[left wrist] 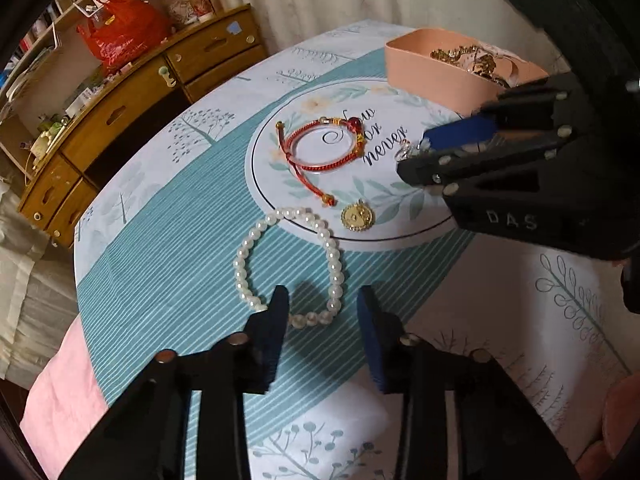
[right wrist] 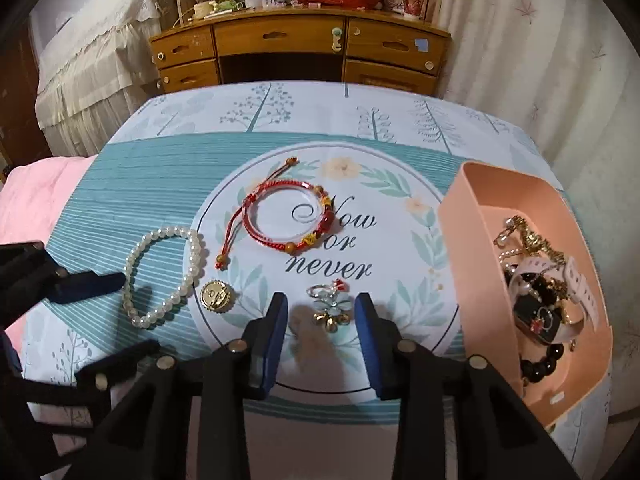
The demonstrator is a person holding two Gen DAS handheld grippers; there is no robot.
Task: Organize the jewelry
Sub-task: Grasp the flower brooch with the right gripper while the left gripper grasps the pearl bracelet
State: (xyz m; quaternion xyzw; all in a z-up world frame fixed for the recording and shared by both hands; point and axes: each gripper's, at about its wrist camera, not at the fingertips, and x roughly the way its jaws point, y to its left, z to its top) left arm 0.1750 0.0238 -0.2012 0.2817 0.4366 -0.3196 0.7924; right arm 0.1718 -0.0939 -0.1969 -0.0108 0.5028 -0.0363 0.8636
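1. Loose jewelry lies on a printed cloth (right wrist: pixel 120 184): pearl bracelet (right wrist: pixel 160 276), gold medallion (right wrist: pixel 216 297), red cord bracelet (right wrist: pixel 286 216), and a small charm (right wrist: pixel 330 306) with a ring, a clear flower and gold bells.
2. A pink box (right wrist: pixel 464 240) sits at the cloth's right edge and already holds a tangle of watch, beads and chains. It is judged to be the destination.
3. Right gripper (right wrist: pixel 322 308): fingers spread apart, nothing held. The charm lies between the two blue pads (right wrist: pixel 276 340), just ahead of the tips and apart from both.
4. Left gripper (left wrist: pixel 322 304): fingers also spread, nothing held. The near arc of the pearl bracelet (left wrist: pixel 288 264) lies between its tips; whether the left tip touches the beads cannot be told.
5. Step in hand, as judged: each gripper lines up over its own piece for a pick.
6. To do it well, the right gripper should come straight down, close across the charm's thickest part rather than the thin ring, and keep the pads flat to the cloth so the piece does not slide out.
7. The left gripper should pinch one run of beads, not span the loop, and lift slowly since the strand will hang and swing.
8. Risk: the medallion lies just beside the pearls and could be dragged.
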